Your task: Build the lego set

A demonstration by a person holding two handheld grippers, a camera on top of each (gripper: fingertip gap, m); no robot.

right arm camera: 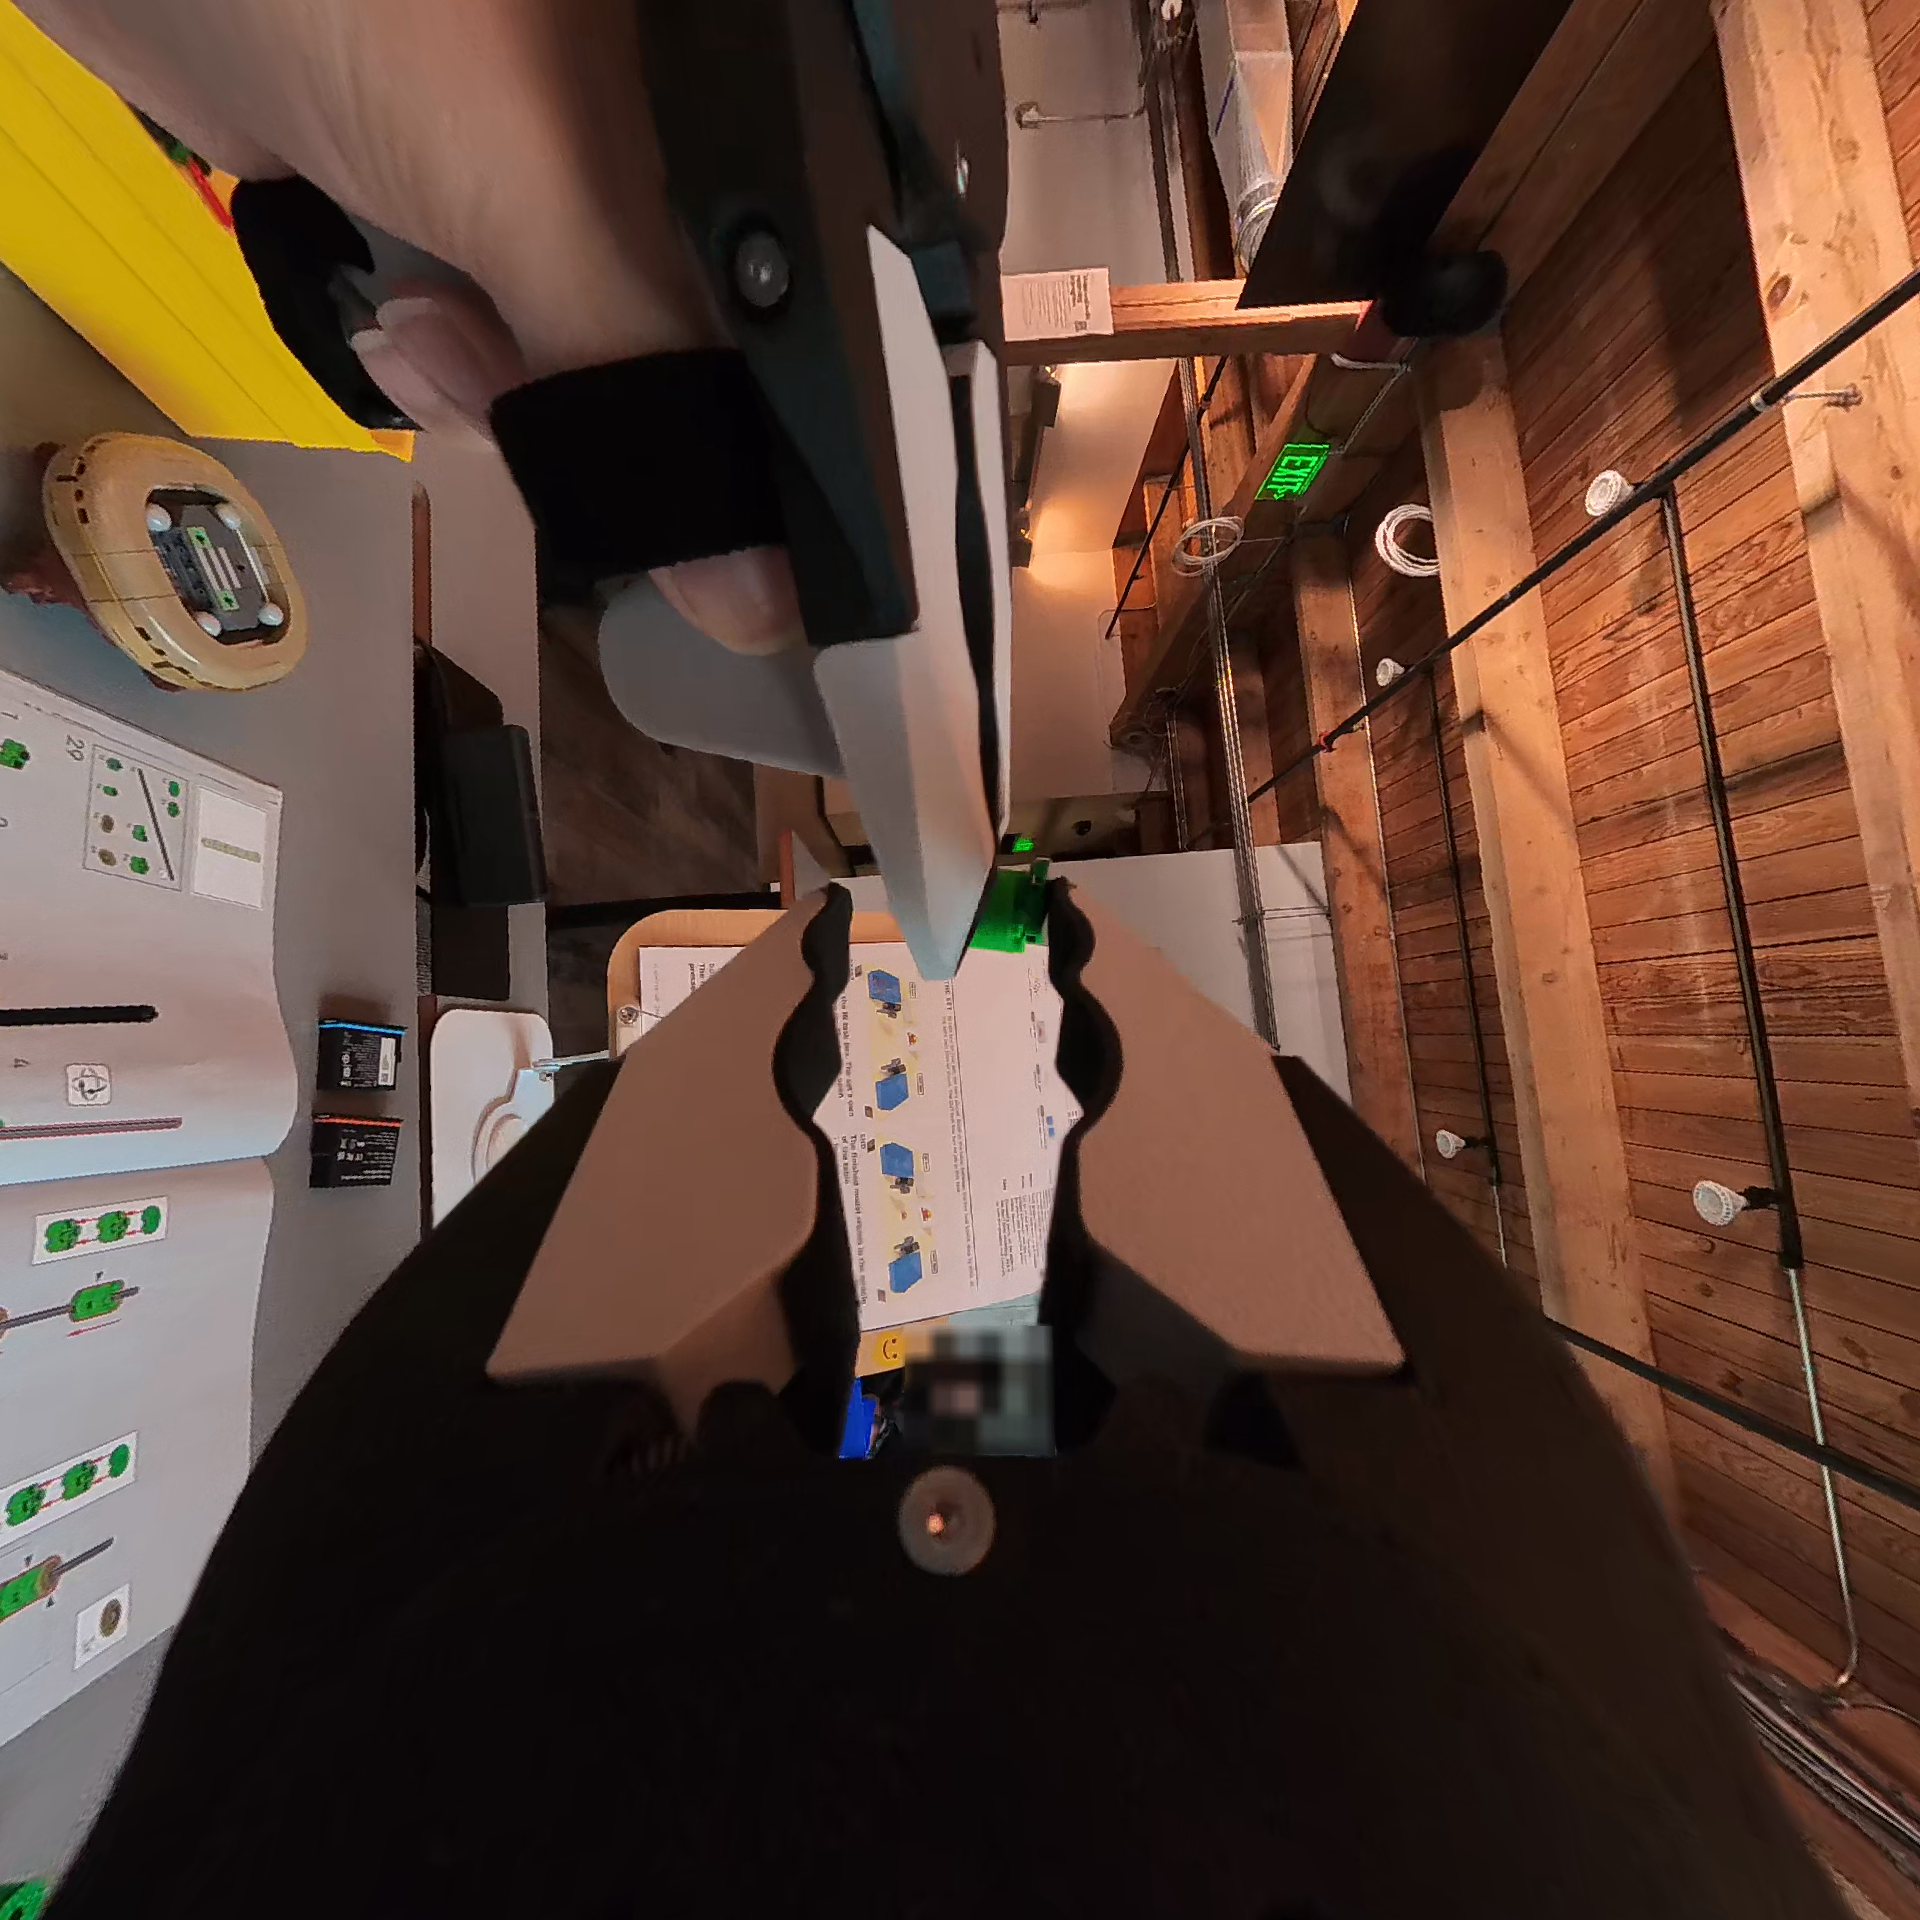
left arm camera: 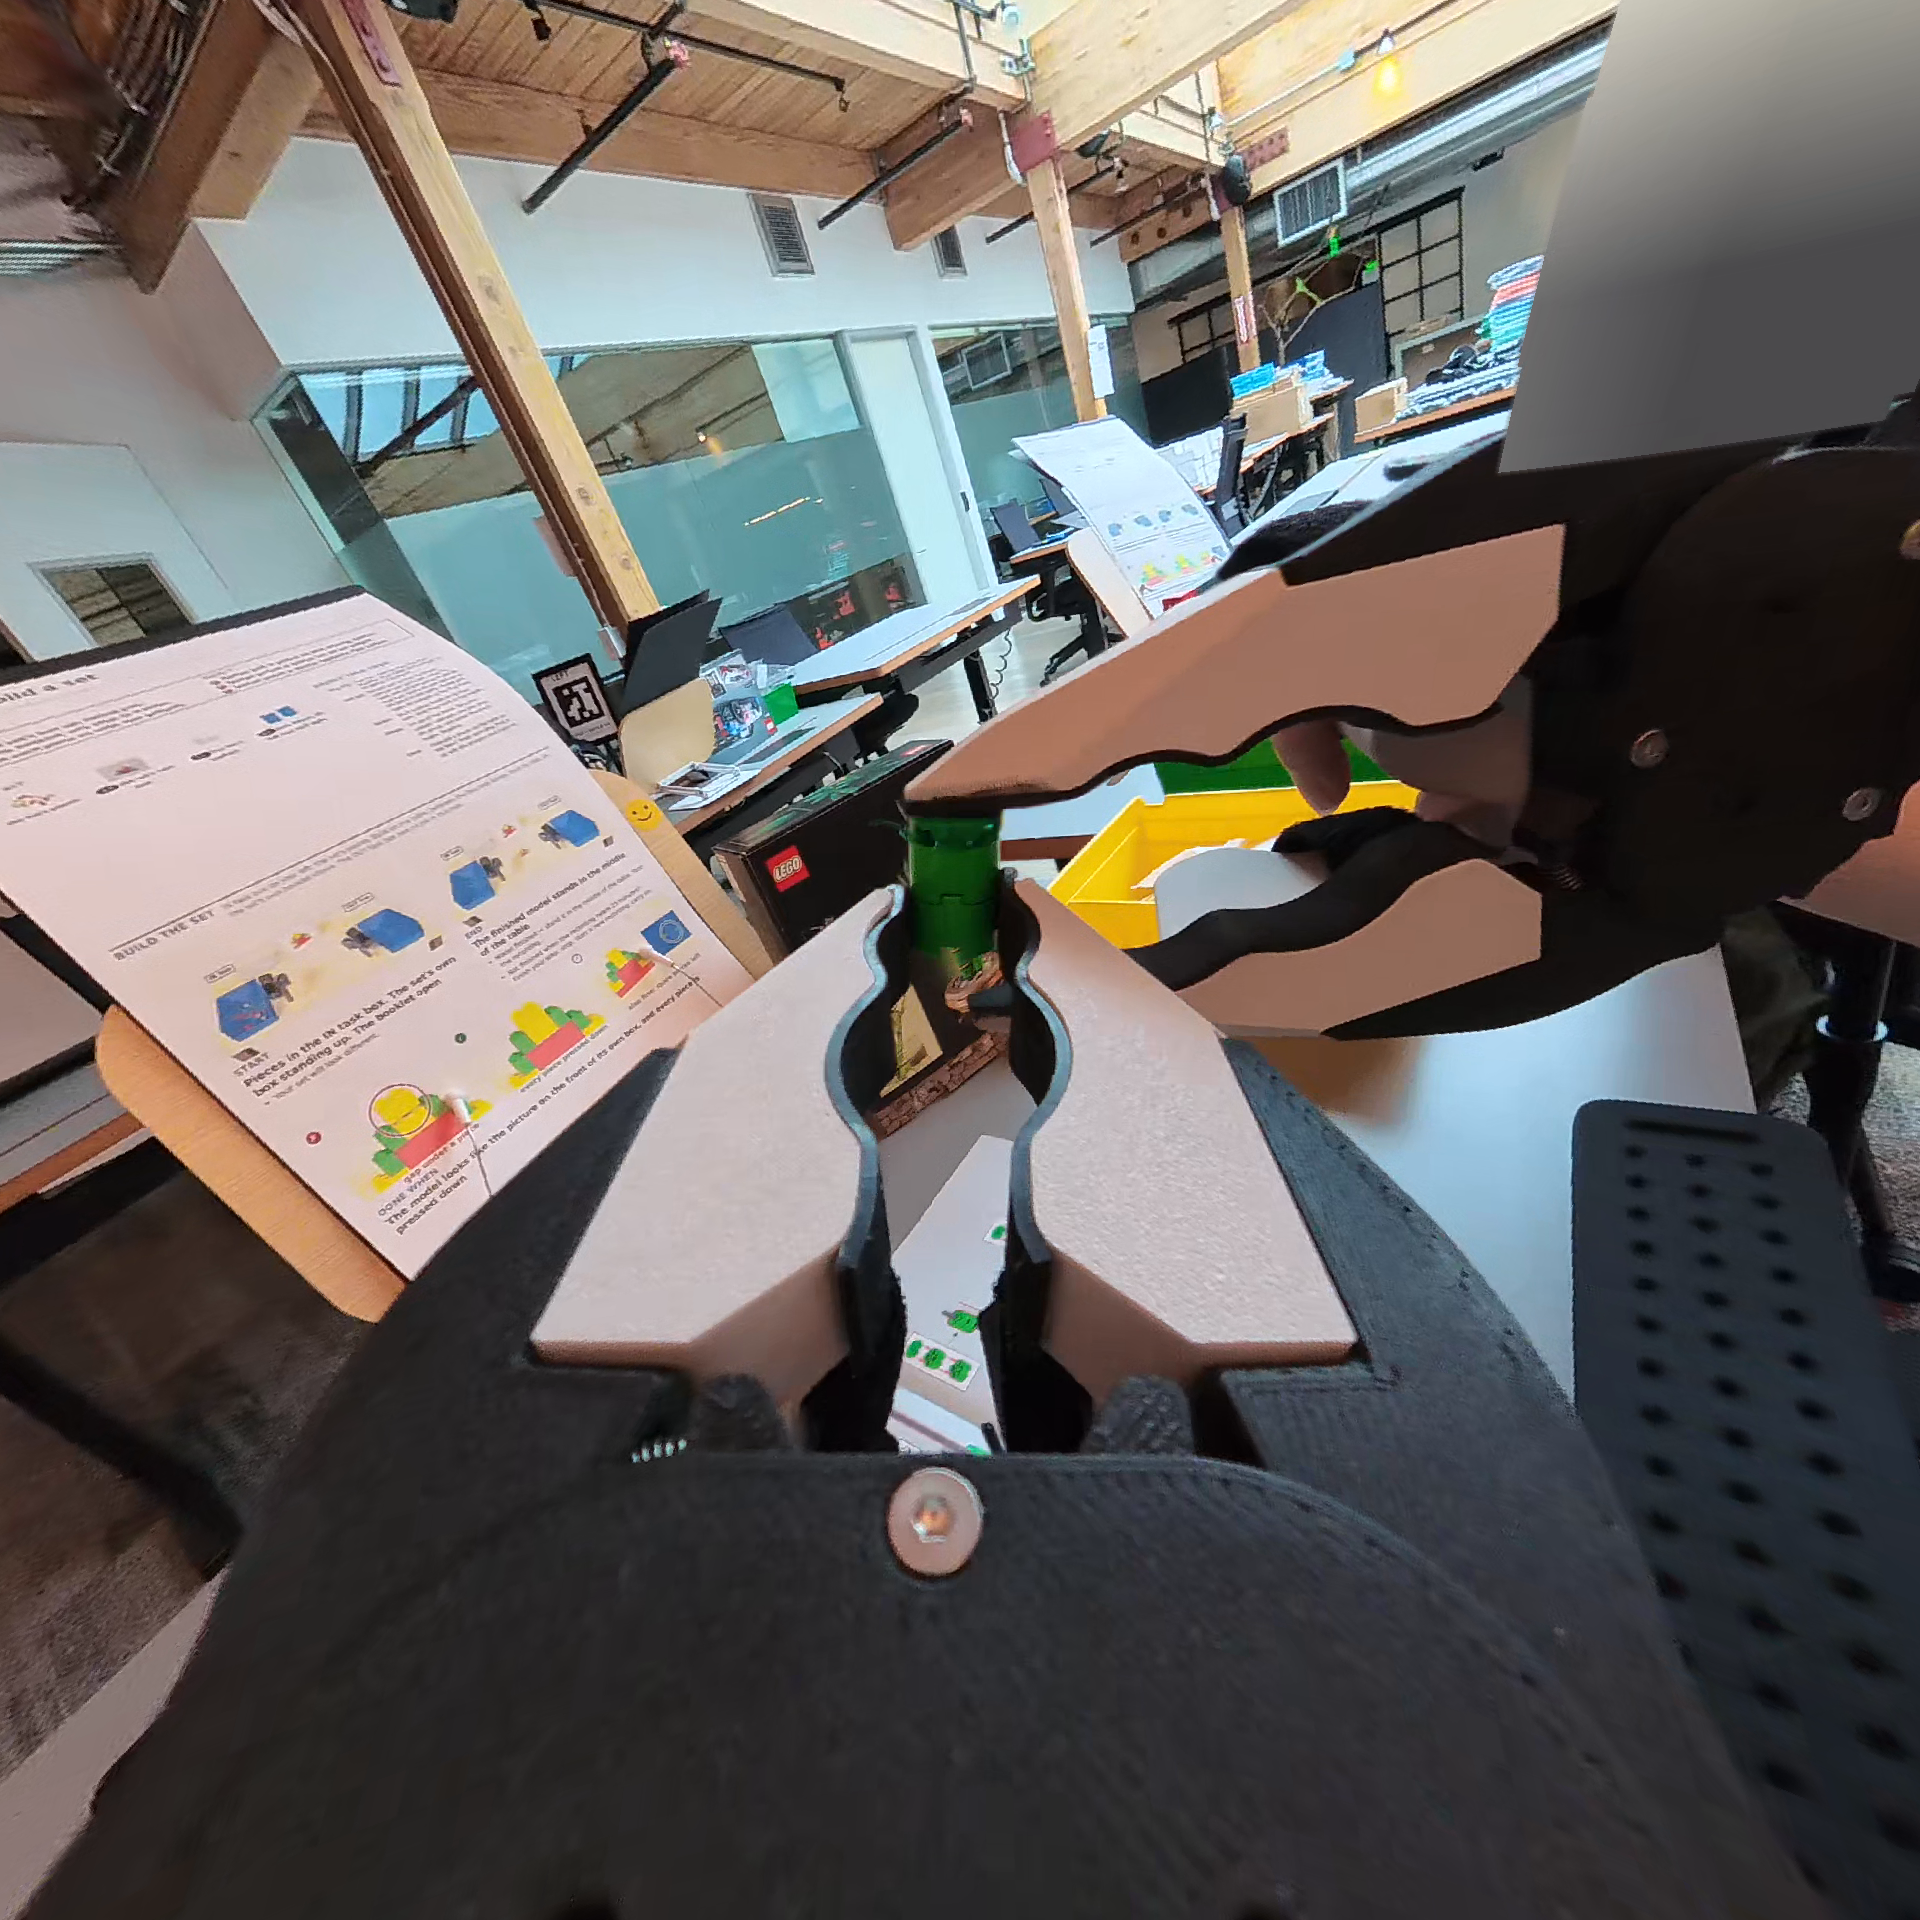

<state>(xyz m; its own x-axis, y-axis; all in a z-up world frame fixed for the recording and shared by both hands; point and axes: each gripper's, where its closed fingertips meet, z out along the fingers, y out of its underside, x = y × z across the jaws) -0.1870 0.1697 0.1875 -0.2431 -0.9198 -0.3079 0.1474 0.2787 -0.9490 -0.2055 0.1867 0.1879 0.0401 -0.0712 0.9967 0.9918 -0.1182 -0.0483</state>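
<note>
Between the fingers, above the table: one green lego piece (left arm camera: 951,883), a ribbed cylinder held upright.
Left gripper (left arm camera: 954,925): fingers narrow, closed on the lower part of the green lego piece; the piece's top stands clear above the tips.
Right gripper (left arm camera: 1023,862): comes in from the right, turned on its side; its upper finger tip rests on the top of the green piece, its lower finger lies well below, so the fingers stand wide and grip nothing.
Same contact, right wrist view: green lego piece (right arm camera: 1006,912) sits at the tip of one right finger, with the left gripper (right arm camera: 961,914) crossing in front.
Hand (right arm camera: 468,270): a person's hand with a black strap over the finger works the left gripper.
Tan lego model (right arm camera: 171,561): rounded, with a dark studded centre, on the grey table (right arm camera: 343,644), well apart from both grippers.
Instruction booklet (right arm camera: 135,1039): lies open on the table beside the tan model.
Two small black blocks (right arm camera: 358,1101): on the table just beside the booklet's edge.
Yellow bin (left arm camera: 1195,842): behind the grippers, on the right.
Black lego box (left arm camera: 821,862): stands behind the green piece.
Task sheet (left arm camera: 312,873): printed page propped on a wooden stand, left of the grippers.
</note>
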